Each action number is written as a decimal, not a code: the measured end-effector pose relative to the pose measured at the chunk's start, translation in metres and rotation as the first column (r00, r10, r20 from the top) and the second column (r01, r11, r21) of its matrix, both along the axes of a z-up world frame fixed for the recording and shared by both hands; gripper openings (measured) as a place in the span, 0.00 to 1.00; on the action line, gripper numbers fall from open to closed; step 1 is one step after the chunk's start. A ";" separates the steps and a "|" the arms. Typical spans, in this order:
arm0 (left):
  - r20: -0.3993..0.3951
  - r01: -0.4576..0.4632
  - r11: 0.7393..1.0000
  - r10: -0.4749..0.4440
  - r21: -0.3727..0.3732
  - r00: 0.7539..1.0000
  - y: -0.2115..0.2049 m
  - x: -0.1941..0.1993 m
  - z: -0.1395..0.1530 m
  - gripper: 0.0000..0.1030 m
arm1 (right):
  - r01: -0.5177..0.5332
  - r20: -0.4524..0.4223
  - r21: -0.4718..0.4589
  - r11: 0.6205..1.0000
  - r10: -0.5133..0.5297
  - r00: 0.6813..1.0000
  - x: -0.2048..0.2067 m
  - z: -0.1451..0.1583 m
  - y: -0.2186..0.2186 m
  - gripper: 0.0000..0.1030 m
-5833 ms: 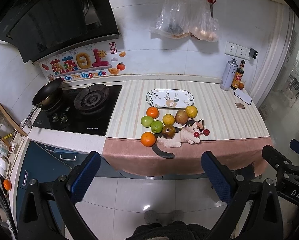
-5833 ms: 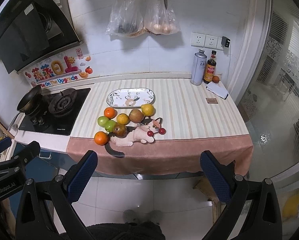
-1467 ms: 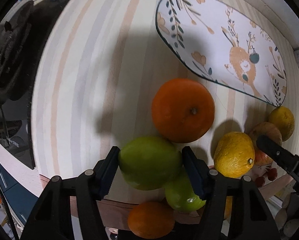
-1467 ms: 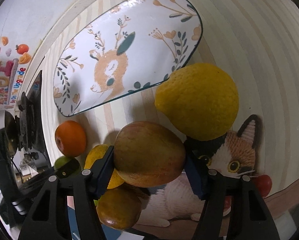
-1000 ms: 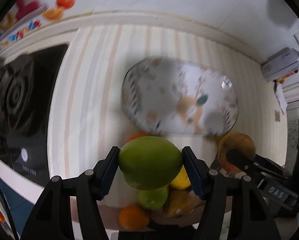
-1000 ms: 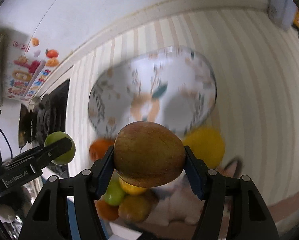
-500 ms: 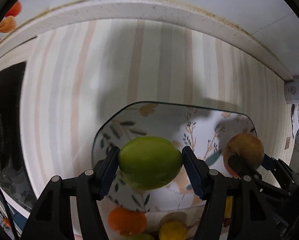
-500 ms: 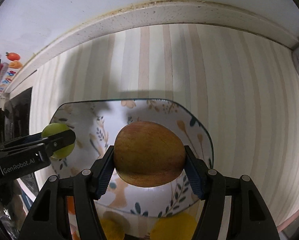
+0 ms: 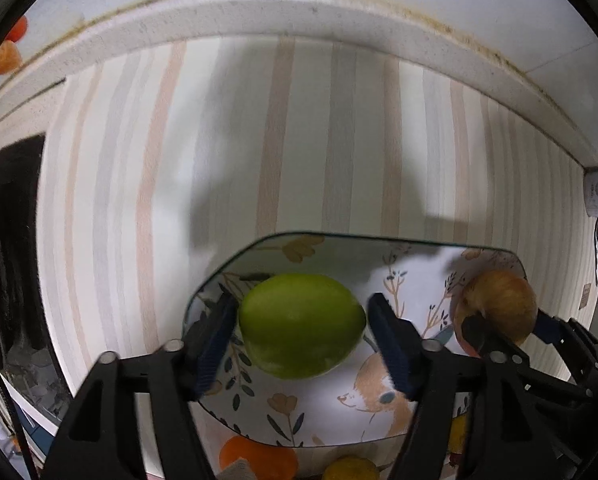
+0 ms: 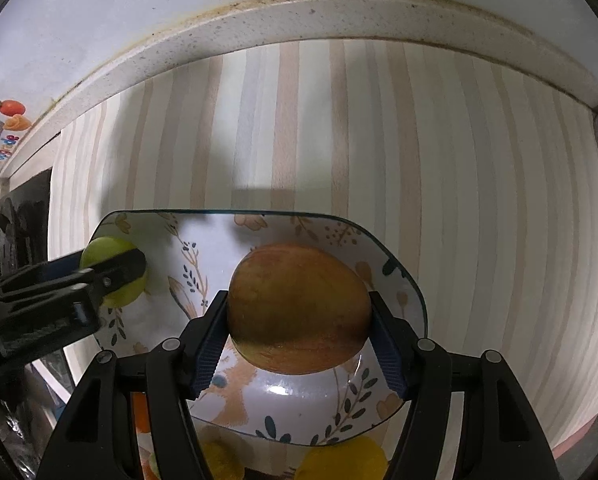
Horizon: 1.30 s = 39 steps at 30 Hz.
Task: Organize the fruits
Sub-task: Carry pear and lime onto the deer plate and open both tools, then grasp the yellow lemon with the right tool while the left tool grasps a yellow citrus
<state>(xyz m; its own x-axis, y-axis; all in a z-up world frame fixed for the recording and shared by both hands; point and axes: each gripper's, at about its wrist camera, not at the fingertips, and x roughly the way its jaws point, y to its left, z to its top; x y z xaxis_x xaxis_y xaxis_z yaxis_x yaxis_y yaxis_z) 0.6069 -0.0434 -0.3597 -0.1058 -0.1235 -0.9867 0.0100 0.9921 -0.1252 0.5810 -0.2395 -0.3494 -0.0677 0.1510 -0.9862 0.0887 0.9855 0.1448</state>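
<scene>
Both claws just opened over the plate (image 9: 495, 254): left claw (image 9: 303, 330) round green apple (image 9: 301, 324), right claw (image 10: 299, 326) w/ brown apple (image 10: 299, 308).

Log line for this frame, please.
left gripper: jaws opening, green apple on plate | right gripper: jaws opening, brown fruit on plate

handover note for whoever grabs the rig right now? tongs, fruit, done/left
Left tongs: jaws have just been opening, green apple between them on the plate, pads clear of it.
Right tongs: also just been opening, brown fruit between the jaws on the same plate; the left pad shows a gap, the right looks close.
Done: two fruits set on the plate.
Left: lift both tongs clear, then fetch the rest in front of the plate: orange, yellow fruit and others, partly hidden.
</scene>
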 end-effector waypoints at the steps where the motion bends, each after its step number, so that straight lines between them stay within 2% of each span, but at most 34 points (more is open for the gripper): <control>1: 0.005 -0.004 1.000 0.004 0.001 1.000 0.002 0.001 0.003 0.84 | 0.006 -0.006 0.008 1.000 -0.006 1.000 -0.001 0.000 0.000 0.86; 2: 0.013 -0.007 1.000 0.007 -0.002 1.000 0.003 0.002 0.006 0.86 | 0.012 -0.003 0.007 1.000 -0.012 1.000 -0.001 0.003 -0.002 0.92; 10: 0.058 0.010 1.000 -0.011 0.029 0.998 0.003 -0.007 0.037 0.88 | 0.011 0.039 -0.023 1.000 -0.010 0.999 -0.017 0.032 -0.006 0.92; 15: 0.103 -0.001 0.997 -0.007 0.077 0.995 0.007 -0.039 0.058 0.88 | -0.002 0.060 -0.049 0.999 0.005 0.998 -0.044 0.049 -0.003 0.92; 23: 0.178 0.006 0.994 -0.026 0.110 0.984 0.017 -0.093 0.091 0.88 | -0.013 0.115 -0.061 0.998 0.020 0.993 -0.093 0.079 0.014 0.92; 28: 0.213 -0.005 0.996 -0.015 0.090 0.977 0.019 -0.120 0.110 0.88 | -0.025 0.146 -0.050 0.998 0.032 0.989 -0.114 0.099 0.023 0.92; 39: 0.353 -0.021 0.997 -0.005 0.070 0.936 0.024 -0.176 0.172 0.88 | -0.020 0.279 -0.050 0.999 0.033 0.960 -0.165 0.170 0.028 0.92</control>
